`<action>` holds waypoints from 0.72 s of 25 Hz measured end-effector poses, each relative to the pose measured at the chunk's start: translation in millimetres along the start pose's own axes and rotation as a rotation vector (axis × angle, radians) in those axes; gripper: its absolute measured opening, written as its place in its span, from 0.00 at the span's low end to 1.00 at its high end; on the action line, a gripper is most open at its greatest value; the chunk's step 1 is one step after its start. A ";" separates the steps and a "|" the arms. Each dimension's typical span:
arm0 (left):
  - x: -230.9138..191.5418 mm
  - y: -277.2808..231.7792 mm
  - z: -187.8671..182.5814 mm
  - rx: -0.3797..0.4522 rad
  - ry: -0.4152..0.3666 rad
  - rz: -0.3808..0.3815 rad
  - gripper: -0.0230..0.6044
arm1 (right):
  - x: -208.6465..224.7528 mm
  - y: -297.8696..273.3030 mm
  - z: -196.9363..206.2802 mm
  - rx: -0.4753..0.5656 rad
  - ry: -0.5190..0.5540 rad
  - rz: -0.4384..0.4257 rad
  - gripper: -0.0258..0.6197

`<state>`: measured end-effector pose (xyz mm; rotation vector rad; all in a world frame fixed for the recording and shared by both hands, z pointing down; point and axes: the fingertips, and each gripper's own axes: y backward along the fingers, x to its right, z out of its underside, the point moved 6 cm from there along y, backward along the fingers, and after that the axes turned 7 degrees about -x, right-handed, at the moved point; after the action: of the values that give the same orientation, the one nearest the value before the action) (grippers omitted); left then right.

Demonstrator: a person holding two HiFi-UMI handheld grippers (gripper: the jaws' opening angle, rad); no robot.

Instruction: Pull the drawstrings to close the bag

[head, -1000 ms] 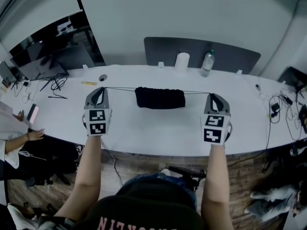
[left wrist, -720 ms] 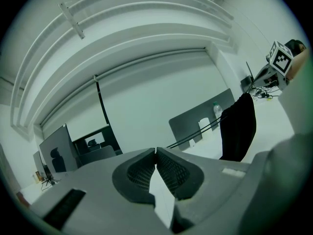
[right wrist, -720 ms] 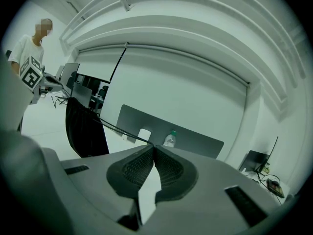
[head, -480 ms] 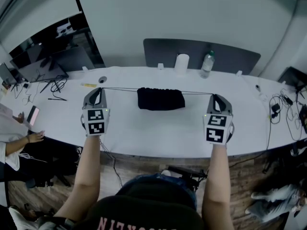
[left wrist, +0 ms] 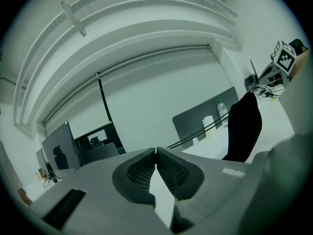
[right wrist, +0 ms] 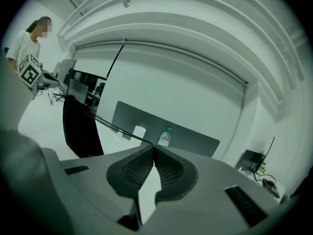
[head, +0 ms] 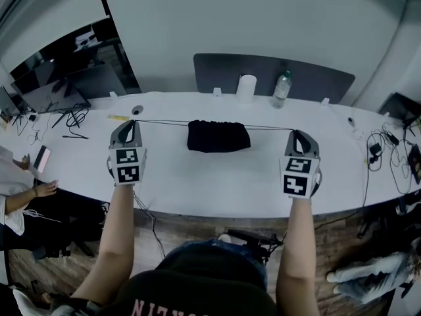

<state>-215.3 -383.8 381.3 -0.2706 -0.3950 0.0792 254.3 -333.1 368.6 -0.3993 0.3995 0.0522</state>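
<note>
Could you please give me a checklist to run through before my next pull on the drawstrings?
1. Left tool gripping the thin black drawstrings: ok, its jaws are together on the cord.
2. Right tool gripping the other end: ok, its jaws are together on the cord.
3. Cords taut: ok, they run straight from each tool to the black fabric bag.
4. Bag mouth fully gathered: cannot tell, the opening is not visible.
5. White paper roll and clear plastic bottle clear of the cords: ok, both stand behind the bag, apart from it.
</note>
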 end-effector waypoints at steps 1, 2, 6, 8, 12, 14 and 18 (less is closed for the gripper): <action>0.0 -0.7 0.5 -0.001 0.001 0.000 0.05 | 1.5 -0.4 0.6 -0.003 -0.002 0.002 0.05; -0.2 -1.4 1.1 -0.003 0.001 -0.001 0.05 | 2.7 -0.8 1.5 -0.007 -0.004 0.004 0.05; -3.1 -3.7 3.5 -0.011 0.003 -0.009 0.05 | 4.2 -2.7 3.7 -0.019 -0.007 0.008 0.05; -3.4 -4.9 3.0 -0.012 0.000 -0.012 0.05 | 6.0 -3.2 4.7 -0.023 -0.012 0.013 0.05; -3.5 -5.8 2.9 -0.012 -0.015 -0.013 0.05 | 11.2 -3.9 7.9 -0.028 -0.023 0.025 0.05; -5.6 -6.3 2.9 -0.011 -0.018 -0.019 0.05 | 13.5 -4.4 8.5 -0.029 -0.029 0.031 0.05; -6.6 -7.3 2.4 -0.013 -0.012 -0.028 0.05 | 19.2 -4.7 11.3 -0.041 -0.038 0.046 0.05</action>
<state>-222.1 -391.0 383.0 -0.2770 -0.4109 0.0507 276.8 -333.6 372.4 -0.4286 0.3704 0.1129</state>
